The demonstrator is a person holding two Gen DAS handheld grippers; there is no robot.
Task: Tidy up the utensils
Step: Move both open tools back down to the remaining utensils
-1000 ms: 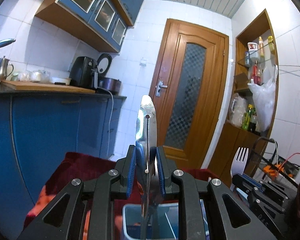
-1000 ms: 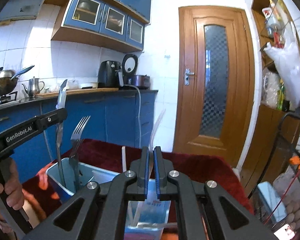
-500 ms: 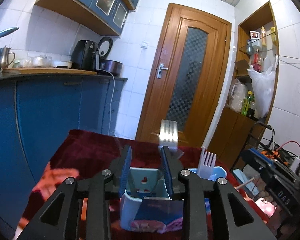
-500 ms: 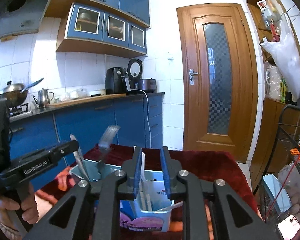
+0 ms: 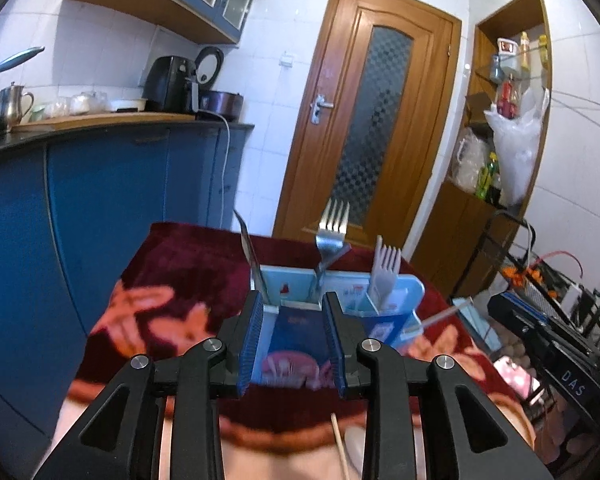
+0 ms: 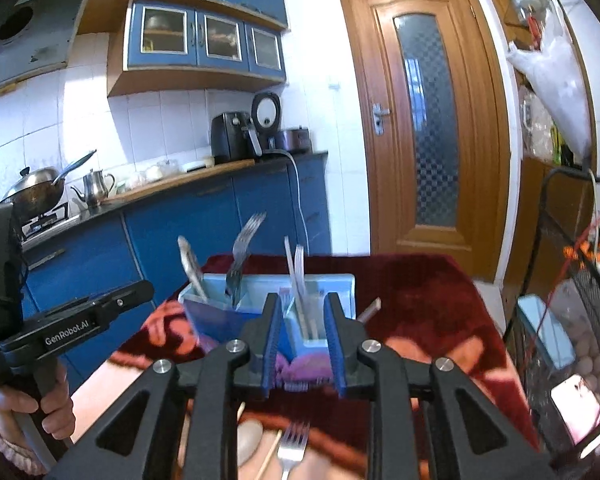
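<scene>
Hidden below both rims: the lower ends of every utensil standing in the light-blue holder [image 5: 410, 288], set on a dark red flowered cloth [image 5: 188, 264] over the worktop. Metal knife [image 5: 249, 254] and metal fork [image 5: 332, 236] upright in the left compartment, white plastic forks [image 5: 386, 270] in the right one. Blurred in the right wrist view, so prongs and blades hard to separate there. Cut off at the bottom edge: another metal fork [image 6: 292, 446], a spoon bowl [image 6: 249, 442] and a wooden stick [image 6: 270, 454] lying on the cloth. Left gripper [image 5: 292, 340] apart at the pads, jaws just opened, nothing clamped, the holder's front seen through the gap. Right gripper [image 6: 303, 340] likewise parted and empty. Behind: blue cabinets [image 5: 100, 184], a wooden door [image 5: 372, 128].
</scene>
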